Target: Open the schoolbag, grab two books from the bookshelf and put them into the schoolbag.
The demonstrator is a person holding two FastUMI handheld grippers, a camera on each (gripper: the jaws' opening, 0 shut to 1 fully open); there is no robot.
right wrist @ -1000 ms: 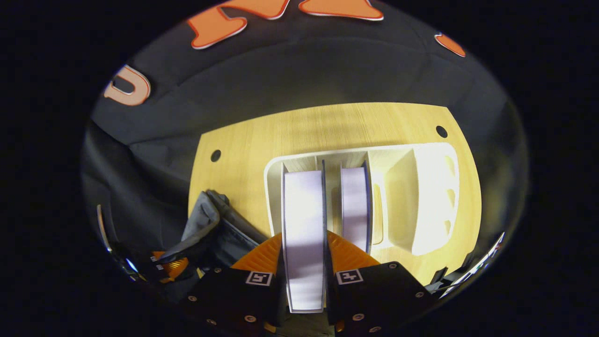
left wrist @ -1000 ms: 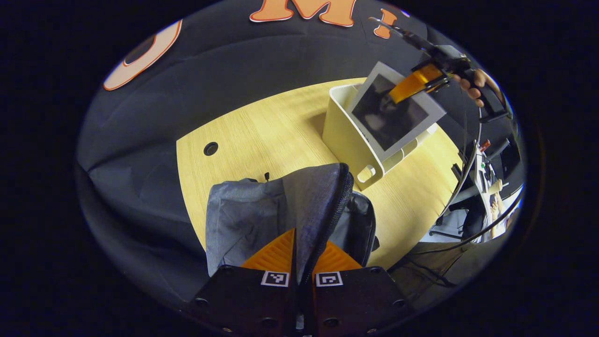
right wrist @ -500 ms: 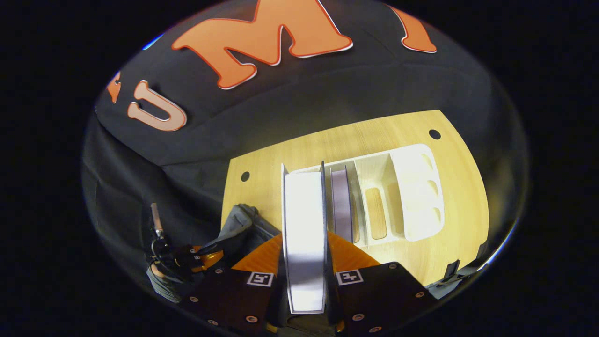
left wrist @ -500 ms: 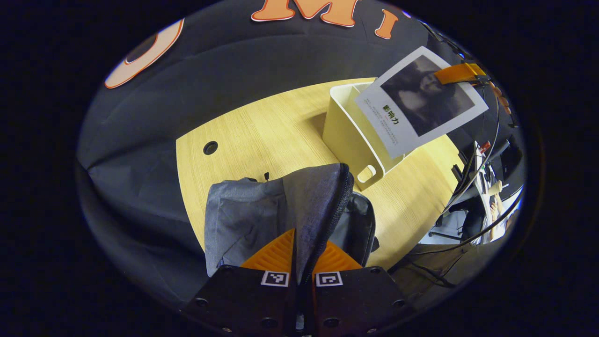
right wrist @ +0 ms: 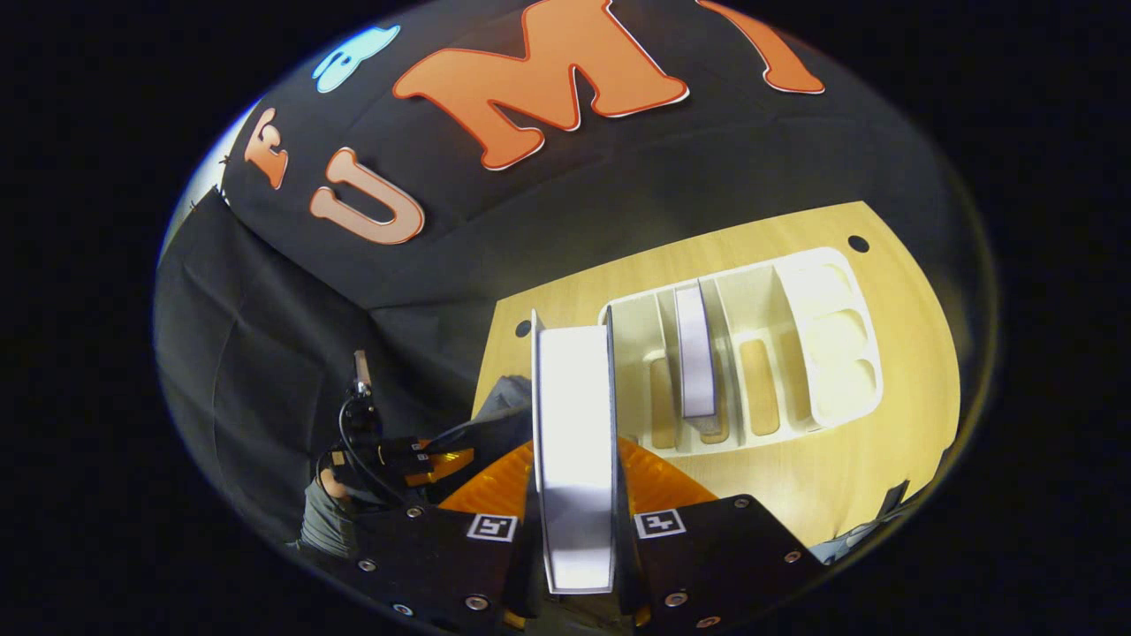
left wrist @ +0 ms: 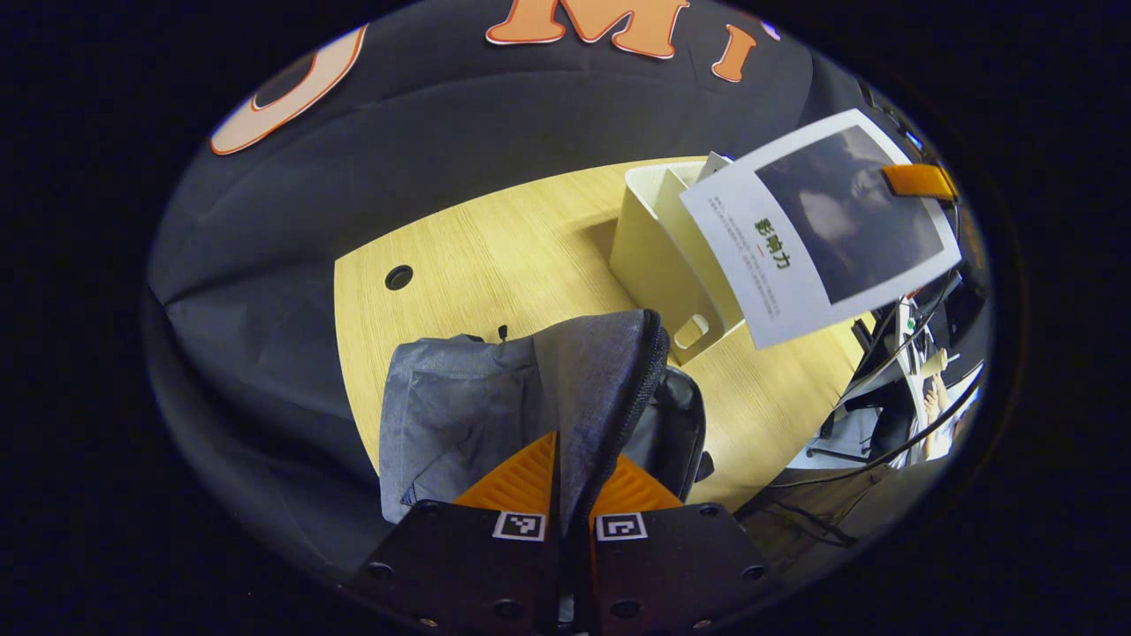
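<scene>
your pale wooden table [left wrist: 495, 256] sits against black cloth, with the grey schoolbag [left wrist: 495, 406] at its near edge and the white bookshelf [right wrist: 795, 353] well apart behind it. your left gripper [left wrist: 570, 481] is clamped on the bag's zipper flap; in the right gripper view your right gripper [right wrist: 574, 495] squeezes a book [right wrist: 574, 442] lifted clear above the shelf, where a second book [right wrist: 695, 353] stands upright in a middle slot. the left gripper view shows that lifted book's cover hanging over the shelf's near end, bare tabletop lying between shelf and bag.

The book [left wrist: 817, 225] held up over the table's far right corner carries three dark green Chinese characters, 影响力, down its white cover, with smaller lines beside them too fine to read.
</scene>
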